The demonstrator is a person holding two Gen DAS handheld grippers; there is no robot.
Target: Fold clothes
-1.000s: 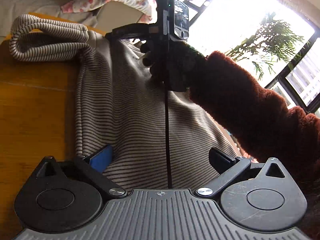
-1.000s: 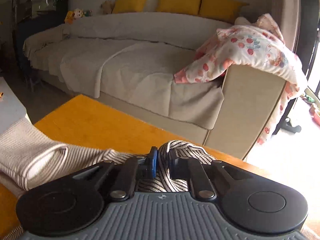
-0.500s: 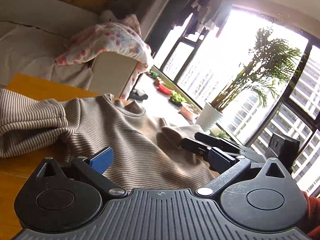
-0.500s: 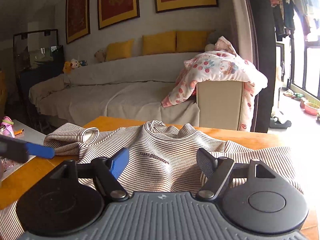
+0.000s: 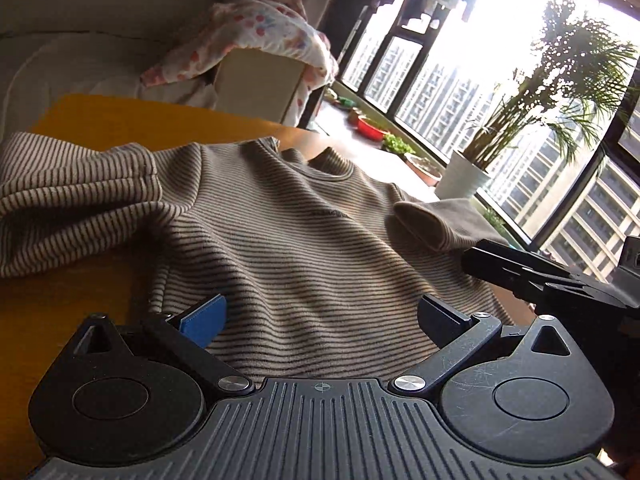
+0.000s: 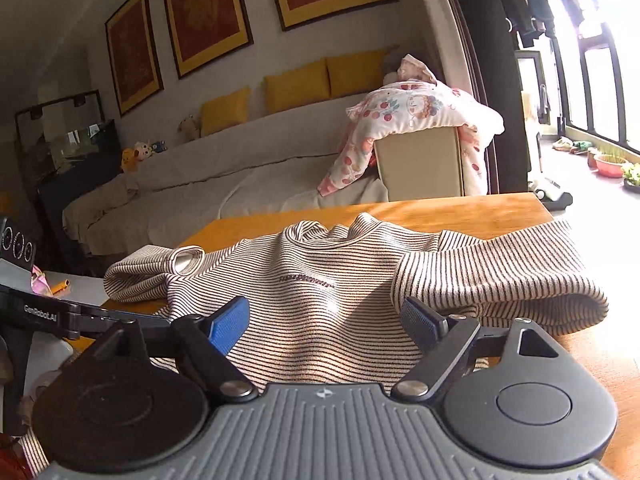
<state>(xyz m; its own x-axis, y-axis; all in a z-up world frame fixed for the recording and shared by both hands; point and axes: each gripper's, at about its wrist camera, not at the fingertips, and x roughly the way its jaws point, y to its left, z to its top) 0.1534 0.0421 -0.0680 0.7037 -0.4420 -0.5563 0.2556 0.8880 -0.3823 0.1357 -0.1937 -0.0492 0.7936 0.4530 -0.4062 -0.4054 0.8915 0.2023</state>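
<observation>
A beige long-sleeved shirt with thin dark stripes [image 5: 280, 240] lies face up on the orange wooden table [image 5: 120, 120], collar away from me. In the right wrist view the shirt [image 6: 320, 292] has both sleeves folded in over its sides. My left gripper [image 5: 320, 320] is open and empty just above the shirt's lower part. My right gripper [image 6: 324, 324] is open and empty over the shirt's lower middle. The right gripper's fingers [image 5: 520, 268] show at the right of the left wrist view. The left gripper's body [image 6: 60, 316] shows at the left of the right wrist view.
A grey sofa [image 6: 240, 176] with yellow cushions stands behind the table, a flowered blanket [image 6: 416, 120] over its arm. A large window [image 5: 480, 80] with potted plants [image 5: 460, 176] is to the right. A low white surface [image 6: 80, 288] with small items sits left of the table.
My right gripper has let go of the striped sleeve, opened and pulled back toward the shirt's hem. My left gripper has tilted up from looking down at the shirt and stays open.
</observation>
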